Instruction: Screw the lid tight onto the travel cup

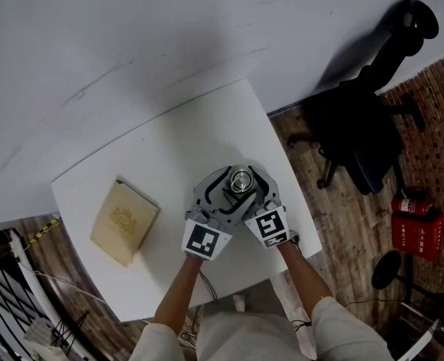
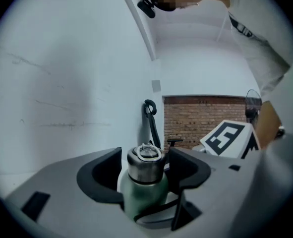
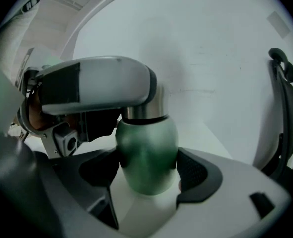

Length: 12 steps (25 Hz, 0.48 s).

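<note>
A tan box (image 1: pixel 124 222) lies flat near the left edge of the white table (image 1: pixel 169 134), well apart from everything else. The green cup (image 3: pixel 147 152) stands upright nearer the right edge, a bit closer to the front corner than the back one. Its shiny metal lid (image 2: pixel 145 165) sits on top, with a small ring on it. The left gripper (image 2: pixel 145 158) reaches in at the height of the lid. Its jaws are wide apart, one on each side of the lid, with a little gap on both sides, so it is not squeezing the lid. The right gripper (image 3: pixel 148 162) is lower down. Its jaws press on both sides of the cup's green body and hold it tight. On the wood floor to the right of the table stands a black chair (image 1: pixel 364 126), and past it is a red fire extinguisher (image 1: pixel 411 201).
</note>
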Tool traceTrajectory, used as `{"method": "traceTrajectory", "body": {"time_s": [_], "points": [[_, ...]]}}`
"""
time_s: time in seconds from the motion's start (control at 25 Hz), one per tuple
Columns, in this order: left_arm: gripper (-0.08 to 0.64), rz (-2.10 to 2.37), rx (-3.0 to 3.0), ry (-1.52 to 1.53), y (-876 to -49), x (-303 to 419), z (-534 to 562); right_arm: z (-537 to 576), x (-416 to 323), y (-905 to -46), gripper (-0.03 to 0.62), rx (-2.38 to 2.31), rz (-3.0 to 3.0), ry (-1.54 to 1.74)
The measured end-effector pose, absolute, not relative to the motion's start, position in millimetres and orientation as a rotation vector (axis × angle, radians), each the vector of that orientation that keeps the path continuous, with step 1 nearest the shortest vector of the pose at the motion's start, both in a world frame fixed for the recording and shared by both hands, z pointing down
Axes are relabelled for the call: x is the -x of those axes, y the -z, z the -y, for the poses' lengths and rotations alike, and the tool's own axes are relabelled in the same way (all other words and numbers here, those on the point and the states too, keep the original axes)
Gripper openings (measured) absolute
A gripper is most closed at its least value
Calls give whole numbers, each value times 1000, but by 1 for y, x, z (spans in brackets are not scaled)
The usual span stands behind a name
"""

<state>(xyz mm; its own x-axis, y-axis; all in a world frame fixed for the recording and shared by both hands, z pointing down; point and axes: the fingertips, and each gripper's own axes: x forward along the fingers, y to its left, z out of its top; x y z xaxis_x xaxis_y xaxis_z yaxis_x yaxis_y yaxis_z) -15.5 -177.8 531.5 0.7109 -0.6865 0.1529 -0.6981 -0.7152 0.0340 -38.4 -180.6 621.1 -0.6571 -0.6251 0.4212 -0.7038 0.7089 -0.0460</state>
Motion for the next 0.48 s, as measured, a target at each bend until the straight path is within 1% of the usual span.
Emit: {"method": "traceTrajectory", "body": {"time_s": [0.4,0.48], "points": [[293,1280,-2736,-221,-535,13,187,180,38,-622,357,-1033,2537,-291],[279,1276,-2738,-221,-536,11,186,180,38,-622,357,-1032,2537,-291]]}}
